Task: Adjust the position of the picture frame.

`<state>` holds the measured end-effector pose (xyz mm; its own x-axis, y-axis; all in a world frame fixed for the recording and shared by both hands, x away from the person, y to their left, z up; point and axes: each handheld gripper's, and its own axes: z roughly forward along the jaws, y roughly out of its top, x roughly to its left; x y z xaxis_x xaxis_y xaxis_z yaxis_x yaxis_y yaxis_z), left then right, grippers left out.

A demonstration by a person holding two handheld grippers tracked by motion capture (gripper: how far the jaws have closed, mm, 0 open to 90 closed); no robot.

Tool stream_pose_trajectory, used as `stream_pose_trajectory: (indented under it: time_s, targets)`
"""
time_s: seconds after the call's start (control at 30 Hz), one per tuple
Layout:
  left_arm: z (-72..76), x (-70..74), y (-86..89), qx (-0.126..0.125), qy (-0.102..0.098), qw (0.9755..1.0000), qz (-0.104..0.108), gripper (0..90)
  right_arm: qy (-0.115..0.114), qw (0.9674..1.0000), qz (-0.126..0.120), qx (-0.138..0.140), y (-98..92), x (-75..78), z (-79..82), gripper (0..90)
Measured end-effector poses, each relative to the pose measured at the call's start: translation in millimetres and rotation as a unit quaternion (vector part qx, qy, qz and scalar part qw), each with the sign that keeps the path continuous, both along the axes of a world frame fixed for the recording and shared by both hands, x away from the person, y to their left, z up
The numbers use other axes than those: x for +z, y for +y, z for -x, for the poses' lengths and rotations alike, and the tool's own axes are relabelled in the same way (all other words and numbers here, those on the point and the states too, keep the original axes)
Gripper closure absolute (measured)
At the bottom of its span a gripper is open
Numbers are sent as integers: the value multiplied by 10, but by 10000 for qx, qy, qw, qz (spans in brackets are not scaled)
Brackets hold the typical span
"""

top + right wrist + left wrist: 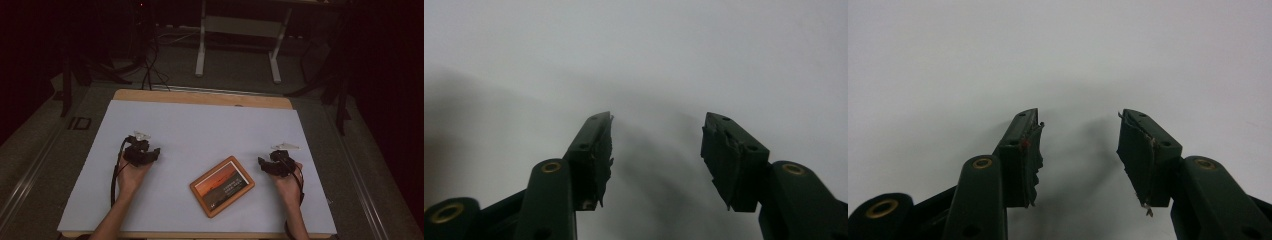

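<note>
A book (222,186) lies flat on the white surface (200,130), between the hands. The left gripper (1080,131) and right gripper (657,132) rest apart, jaws wide, holding nothing, maybe ready to reach.

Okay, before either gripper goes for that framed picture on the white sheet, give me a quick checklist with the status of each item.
1. Left gripper open: ok; in the left gripper view its jaws stand apart with nothing between them.
2. Right gripper open: ok; jaws apart and empty in the right gripper view.
3. Framed picture reachable: ok; it lies flat on the white sheet, between the two hands and nearer the right gripper.
4. Nothing touching or resting on the frame: ok.
5. Frame clear of the sheet's near edge: ok, though it sits toward that edge.
6. Whether a jaw can get under the frame's rim: cannot tell.
</note>
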<state>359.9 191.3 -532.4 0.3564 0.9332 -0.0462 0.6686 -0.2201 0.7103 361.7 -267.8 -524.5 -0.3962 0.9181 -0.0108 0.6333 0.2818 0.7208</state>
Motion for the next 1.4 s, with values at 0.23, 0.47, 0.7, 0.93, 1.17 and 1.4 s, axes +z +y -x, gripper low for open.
stream_pose_trajectory:
  time_s: [0.23,0.47,0.7,0.93,1.17,1.4]
  targets:
    - [73,115,-88,-811,-163,9965,86,569,-72,9996,11,258,78,146,77,454]
    - [146,219,-176,-1158,-564,9917,7,671,-149,9987,63,487,158,269,163,467]
    - [176,234,-278,-1505,-519,9870,217,779,-323,9970,-74,703,225,475,325,719]
    - [196,239,-383,-1870,-430,9808,344,897,-319,9947,-78,979,297,571,513,897]
    - [201,217,-473,-1997,-361,9787,327,898,-326,9913,89,1270,399,569,692,899]
    - [221,171,-604,-2203,-306,9744,320,898,-196,9886,258,1471,486,513,837,900]
